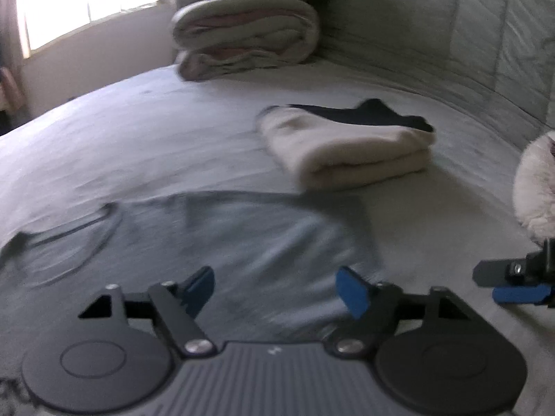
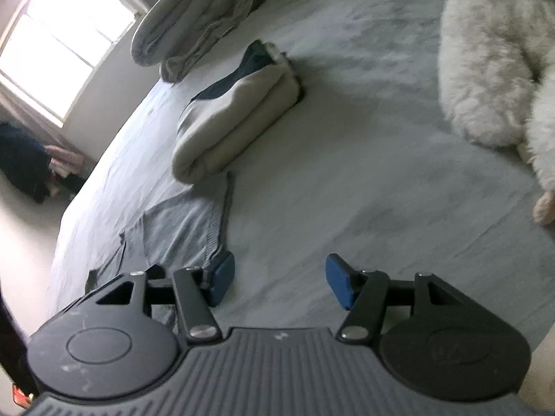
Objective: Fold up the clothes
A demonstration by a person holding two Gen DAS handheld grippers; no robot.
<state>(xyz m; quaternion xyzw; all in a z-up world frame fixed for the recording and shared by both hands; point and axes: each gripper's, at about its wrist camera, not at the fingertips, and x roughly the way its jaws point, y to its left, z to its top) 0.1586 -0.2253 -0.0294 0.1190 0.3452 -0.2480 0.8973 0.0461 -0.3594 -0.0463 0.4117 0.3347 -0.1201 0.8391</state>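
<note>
A grey garment lies spread flat on the bed, its neckline toward the left in the left wrist view. My left gripper hovers open over its near part, nothing between the blue pads. In the right wrist view the same grey garment shows as a strip at the left, and my right gripper stands open at the garment's right edge, its left pad touching or just over the hem. The right gripper also shows at the right edge of the left wrist view. A folded cream garment with dark cloth on it lies beyond.
A folded duvet is stacked at the head of the bed. A white fluffy animal or plush lies at the right. The grey bedsheet stretches between. A window and a dark pile on the floor are at the left.
</note>
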